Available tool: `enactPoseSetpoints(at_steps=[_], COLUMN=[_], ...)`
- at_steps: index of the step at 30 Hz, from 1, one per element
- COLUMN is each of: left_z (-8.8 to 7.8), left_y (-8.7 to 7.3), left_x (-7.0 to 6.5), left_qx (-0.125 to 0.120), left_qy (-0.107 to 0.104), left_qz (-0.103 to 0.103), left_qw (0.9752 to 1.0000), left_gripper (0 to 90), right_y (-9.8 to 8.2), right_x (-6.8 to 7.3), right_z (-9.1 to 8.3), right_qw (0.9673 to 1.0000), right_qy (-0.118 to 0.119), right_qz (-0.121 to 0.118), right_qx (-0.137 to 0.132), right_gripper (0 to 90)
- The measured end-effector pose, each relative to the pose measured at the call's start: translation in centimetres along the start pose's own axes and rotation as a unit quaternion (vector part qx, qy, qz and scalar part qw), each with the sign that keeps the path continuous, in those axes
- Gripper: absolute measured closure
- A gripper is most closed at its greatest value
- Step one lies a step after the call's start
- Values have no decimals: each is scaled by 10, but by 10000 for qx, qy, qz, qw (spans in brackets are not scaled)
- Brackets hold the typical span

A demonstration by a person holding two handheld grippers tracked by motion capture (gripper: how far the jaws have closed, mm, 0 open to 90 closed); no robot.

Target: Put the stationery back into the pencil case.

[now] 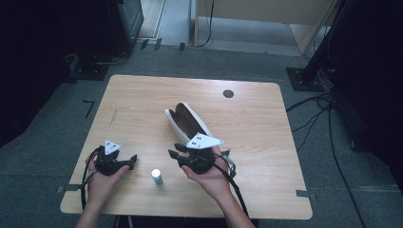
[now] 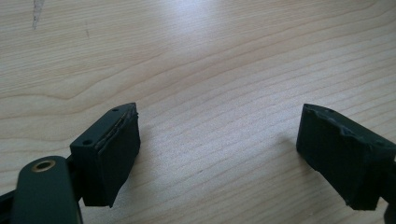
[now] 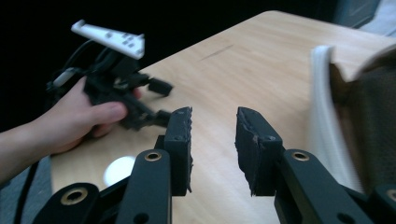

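A long white case with a dark brown inside (image 1: 184, 121) lies at the middle of the wooden table (image 1: 247, 128). A small white bottle with a green label (image 1: 157, 177) stands near the front edge, between the two hands. My left gripper (image 1: 132, 161) rests low at the front left, and its own view shows its jaws (image 2: 217, 149) wide apart over bare wood. My right gripper (image 1: 174, 149) hovers just in front of the case's near end; its jaws (image 3: 214, 116) stand apart with nothing between them. The case's white rim (image 3: 322, 116) is at the right of that view.
The right gripper view also shows the left hand holding its gripper (image 3: 162, 100) farther off and the bottle's white cap (image 3: 119, 170) below it. A dark round hole (image 1: 228, 93) marks the table's far side. Cables (image 1: 313, 114) and stands lie on the floor around the table.
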State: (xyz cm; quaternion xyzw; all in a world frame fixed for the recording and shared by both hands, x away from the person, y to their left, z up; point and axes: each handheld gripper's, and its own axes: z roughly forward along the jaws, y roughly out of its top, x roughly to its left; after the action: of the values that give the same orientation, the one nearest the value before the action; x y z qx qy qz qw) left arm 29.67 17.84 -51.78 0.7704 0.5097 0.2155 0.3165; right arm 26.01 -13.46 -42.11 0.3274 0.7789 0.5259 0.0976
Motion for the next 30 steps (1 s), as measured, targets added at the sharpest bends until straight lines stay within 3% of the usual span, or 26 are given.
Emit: enactPoseSetpoints(at_steps=[4,14,30], left_z=[0,0,0], left_y=[0,0,0], left_x=[0,0,0], left_qx=[-1,3,4], left_qy=[0,-3,-3], left_qz=[-1,9,10], left_qw=[10000,10000,10000], left_gripper=[138,137,137], right_y=[-10,-21,-30], right_x=[14,33,40], right_z=[10,21,32], right_qw=[9995,9976,9963], right_qy=[270,623,607], right_qz=[-108,-139,-317], right_qx=[158,267,525], right_gripper=[648,627,575])
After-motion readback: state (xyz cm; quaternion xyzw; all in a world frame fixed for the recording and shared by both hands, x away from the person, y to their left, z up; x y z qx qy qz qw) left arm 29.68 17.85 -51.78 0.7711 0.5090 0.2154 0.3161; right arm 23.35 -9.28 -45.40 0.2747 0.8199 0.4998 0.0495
